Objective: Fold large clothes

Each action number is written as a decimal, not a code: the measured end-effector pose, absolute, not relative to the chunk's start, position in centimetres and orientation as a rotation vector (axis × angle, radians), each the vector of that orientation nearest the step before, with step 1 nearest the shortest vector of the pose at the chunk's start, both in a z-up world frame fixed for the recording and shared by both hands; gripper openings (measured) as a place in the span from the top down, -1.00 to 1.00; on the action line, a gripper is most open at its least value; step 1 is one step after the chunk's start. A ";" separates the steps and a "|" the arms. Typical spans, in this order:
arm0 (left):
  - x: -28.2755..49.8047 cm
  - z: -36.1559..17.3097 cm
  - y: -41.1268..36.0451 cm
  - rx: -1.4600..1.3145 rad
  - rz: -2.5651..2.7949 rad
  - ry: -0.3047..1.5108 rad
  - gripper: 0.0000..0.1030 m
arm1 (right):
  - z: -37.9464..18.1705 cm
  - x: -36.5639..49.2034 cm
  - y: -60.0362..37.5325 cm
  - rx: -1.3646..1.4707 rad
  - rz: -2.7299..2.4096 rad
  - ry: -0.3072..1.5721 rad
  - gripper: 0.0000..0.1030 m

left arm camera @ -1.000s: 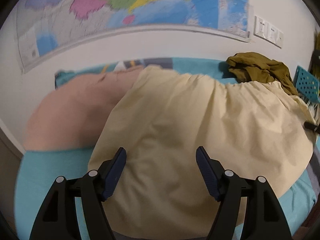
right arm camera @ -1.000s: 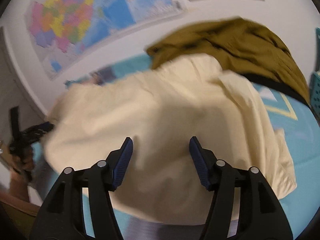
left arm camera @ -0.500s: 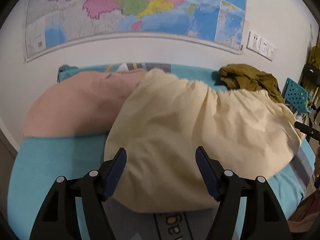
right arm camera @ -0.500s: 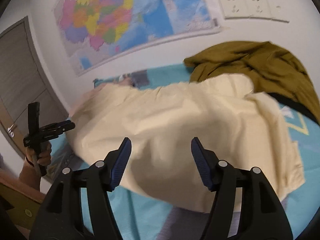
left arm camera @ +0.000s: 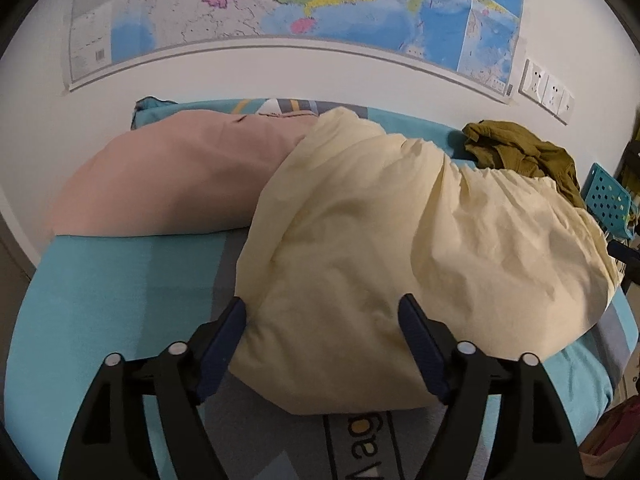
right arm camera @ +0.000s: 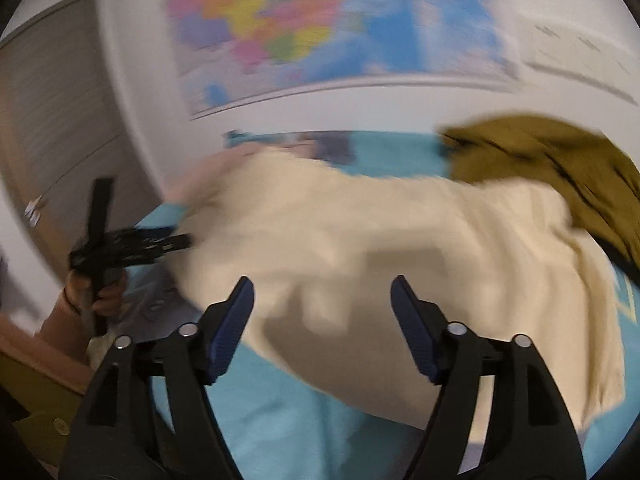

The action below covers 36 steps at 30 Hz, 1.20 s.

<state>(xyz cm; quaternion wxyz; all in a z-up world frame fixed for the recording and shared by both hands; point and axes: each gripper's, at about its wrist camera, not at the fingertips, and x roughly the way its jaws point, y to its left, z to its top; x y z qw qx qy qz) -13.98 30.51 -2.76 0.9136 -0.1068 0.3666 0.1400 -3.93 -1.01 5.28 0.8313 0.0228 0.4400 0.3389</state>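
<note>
Softly rumpled cream cloth (left arm camera: 420,240) on smooth teal sheet (left arm camera: 112,280), both tools (left arm camera: 322,312) (right arm camera: 322,292) spread, just widened, pinching nothing.

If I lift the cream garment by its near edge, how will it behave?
Likely floppy: the cream garment lies in soft wrinkles and would sag from one grip. Probably light, thin cloth. Pushed, it would likely bunch on the turquoise bedsheet rather than slide flat.

Each matte black plastic two-finger gripper, the left gripper (left arm camera: 322,332) and the right gripper (right arm camera: 322,312), carries dark blue ribbed pads (left arm camera: 420,350) on angular fingers. Round silver screw heads (left arm camera: 465,347) mark the finger joints. In the right wrist view, a thin dark band (right arm camera: 70,300) circles the wrist of the person's left hand (right arm camera: 98,290).
</note>
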 end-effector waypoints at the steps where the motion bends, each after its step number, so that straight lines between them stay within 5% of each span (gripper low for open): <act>1: -14.2 -2.6 30.4 -0.227 0.288 0.751 -0.53 | 5.5 -4.2 0.6 0.008 0.762 0.920 -0.40; 5: -15.3 -2.0 30.0 -0.245 0.295 0.733 -0.54 | 4.9 -5.1 6.6 -0.188 0.863 0.886 -0.59; 18: -19.2 -2.5 30.3 -0.367 0.259 0.726 -0.56 | -1.4 -8.5 15.5 -0.699 0.885 0.770 -0.61; 27: -18.5 -3.7 28.7 -0.389 0.209 0.761 -0.56 | -1.3 -6.3 14.0 -0.570 0.907 0.832 -0.10; 36: -16.7 -4.0 27.4 -0.409 0.139 0.772 -0.56 | -0.3 -3.9 12.1 -0.337 0.952 0.928 0.06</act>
